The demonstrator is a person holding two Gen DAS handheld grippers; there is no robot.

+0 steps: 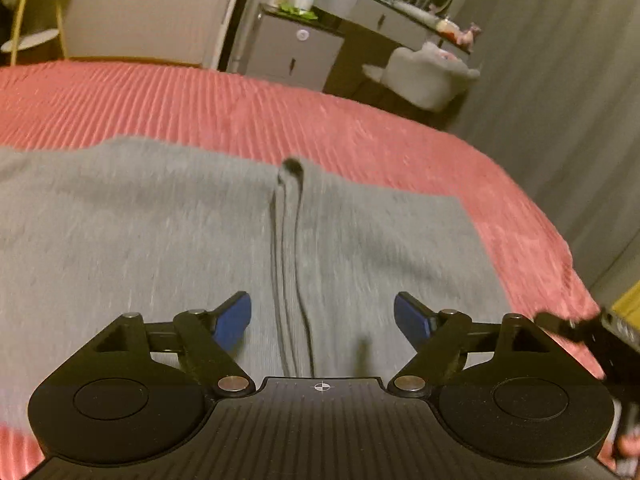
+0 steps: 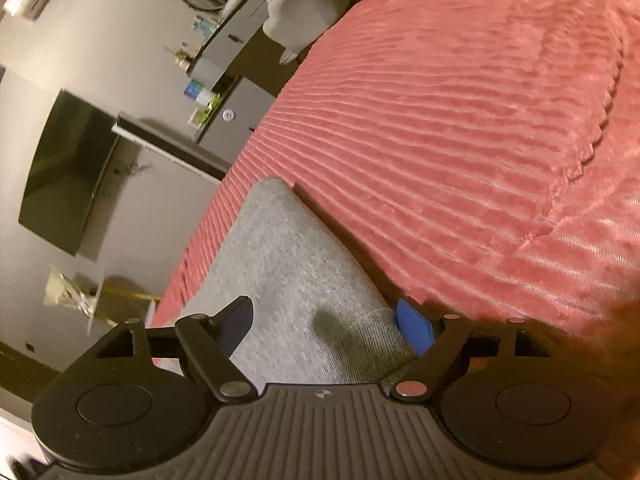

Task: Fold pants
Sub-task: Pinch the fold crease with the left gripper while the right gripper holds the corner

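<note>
Roughly, largest first: pink ribbed bedspread [image 1: 280, 112], bare beyond the pants. Grey knit pants [image 1: 160, 232] lie flat on it, centre crease w/ drawstring [image 1: 298, 260]; prob. light, soft, floppy, so best pinched at hem or corner. Left gripper [image 1: 322, 320] wide, empty. Right gripper [image 2: 324, 330] wide over pants edge, nothing pinched. No legible labels.
</note>
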